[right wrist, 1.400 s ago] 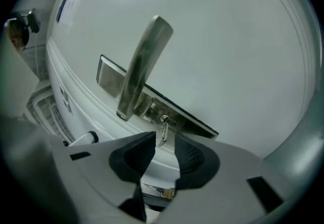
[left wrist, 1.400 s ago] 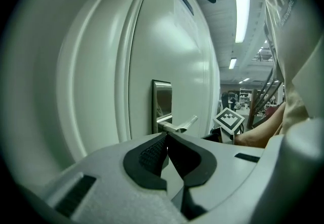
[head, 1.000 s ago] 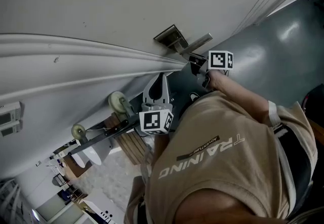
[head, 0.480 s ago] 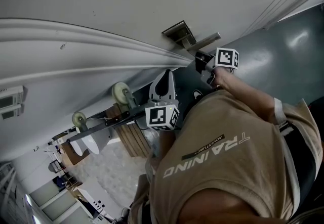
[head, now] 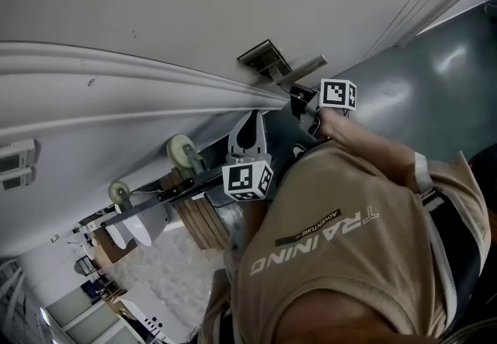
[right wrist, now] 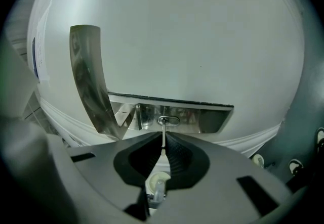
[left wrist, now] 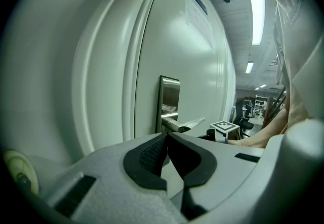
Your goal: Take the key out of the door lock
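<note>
On the white door [head: 155, 8] sits a steel lock plate [head: 264, 61] with a lever handle [head: 301, 68]. In the right gripper view the thin key [right wrist: 163, 139] runs edge-on from the lock cylinder [right wrist: 168, 120] back between the jaws. My right gripper [right wrist: 163, 153] is shut on the key, just below the handle [right wrist: 91, 81]. It shows in the head view as right gripper [head: 301, 102], close against the door under the lever. My left gripper [head: 250, 126] hangs lower and apart from the lock; its jaws meet with nothing between them, left gripper [left wrist: 167, 137].
The person's tan shirt [head: 342, 257] fills the lower right of the head view. Two caster wheels [head: 180, 154] on a dark frame and a wooden pallet [head: 203, 218] stand by the door's base. Grey-green floor [head: 435, 78] lies to the right.
The head view sways slightly. The right gripper stays at the lock under the lever, and the left gripper keeps its place below.
</note>
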### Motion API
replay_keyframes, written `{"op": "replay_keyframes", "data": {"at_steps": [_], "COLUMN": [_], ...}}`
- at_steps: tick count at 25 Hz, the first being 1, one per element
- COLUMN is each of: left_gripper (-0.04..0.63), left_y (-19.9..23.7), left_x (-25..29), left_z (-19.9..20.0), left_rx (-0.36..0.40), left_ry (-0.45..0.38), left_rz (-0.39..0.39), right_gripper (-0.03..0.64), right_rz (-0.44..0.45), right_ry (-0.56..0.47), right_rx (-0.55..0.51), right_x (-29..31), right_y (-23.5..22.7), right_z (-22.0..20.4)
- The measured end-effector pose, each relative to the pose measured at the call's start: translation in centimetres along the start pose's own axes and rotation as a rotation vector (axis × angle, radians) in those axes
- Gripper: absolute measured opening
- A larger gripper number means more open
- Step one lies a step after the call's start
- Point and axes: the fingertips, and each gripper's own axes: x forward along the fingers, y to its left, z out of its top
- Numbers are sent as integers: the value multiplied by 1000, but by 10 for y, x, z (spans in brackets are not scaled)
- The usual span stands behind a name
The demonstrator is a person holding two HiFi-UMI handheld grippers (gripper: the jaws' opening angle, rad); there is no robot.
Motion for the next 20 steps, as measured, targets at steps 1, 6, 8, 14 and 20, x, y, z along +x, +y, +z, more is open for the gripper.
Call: {"op": "replay_keyframes", "data": {"at_steps": [1,6,8,14,20], "left_gripper": [6,6,6,6,6], "left_y": [0,8,9,8,6], "left_x": [0,-3,-1,3,-3], "left_z": [1,4,5,-4,-1], "left_rx": [-14,-50,-48,-64,-73], "left_ry": [-7,-21,-22,-5,-28], "left_rz": [-2,-2,-10,-40,-60], "right_gripper": [28,28,28,28,28], "right_rz": [-1,18,22,31,-4], "right_ry": [-6,-27,-31,-16,12], "right_rx": [1,17,15,7,-11], "right_x": [-1,-1,-2,-14,-24], "right_y": [0,-2,-1,0,1], "right_z": [0,0,0,-8,-16]}}
